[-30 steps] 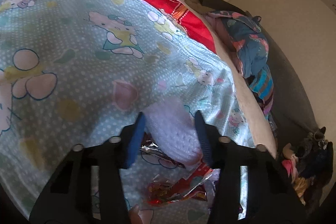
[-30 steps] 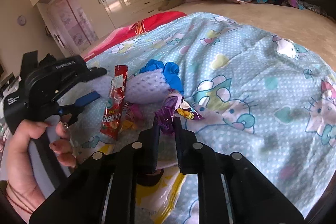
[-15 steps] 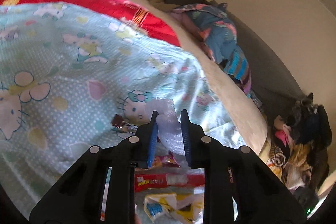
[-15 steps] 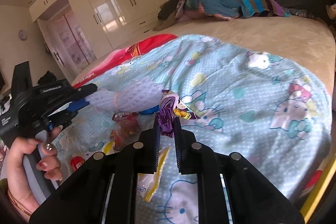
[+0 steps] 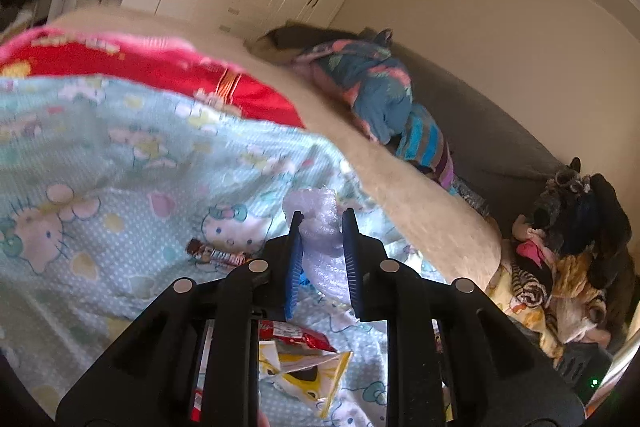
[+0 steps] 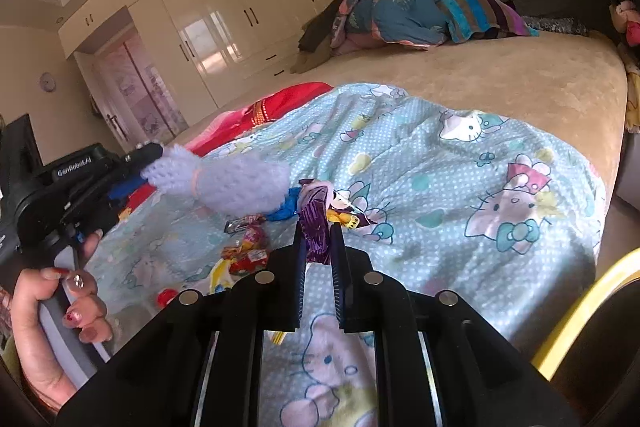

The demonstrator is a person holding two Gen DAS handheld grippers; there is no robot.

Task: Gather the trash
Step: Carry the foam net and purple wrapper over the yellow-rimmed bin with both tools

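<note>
trash on the bed looked light and crinkly: left hand-held gripper (image 5: 319,227) pinched soft bubble wrap (image 5: 320,227) at its end, right hand-held gripper (image 6: 316,239) clamped a purple wrapper (image 6: 316,227), loose snack packets (image 6: 244,255) lying at nine o'clock.

Warm daylight glares off the glossy wardrobe doors (image 6: 224,27) at eleven o'clock; left view motion-blurred, both fisheye-bent with black corners.

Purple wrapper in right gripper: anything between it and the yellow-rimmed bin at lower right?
Nothing visible. The right gripper is shut on the purple wrapper; only open quilt lies between it and the bin rim. The bin's opening is out of frame.
</note>
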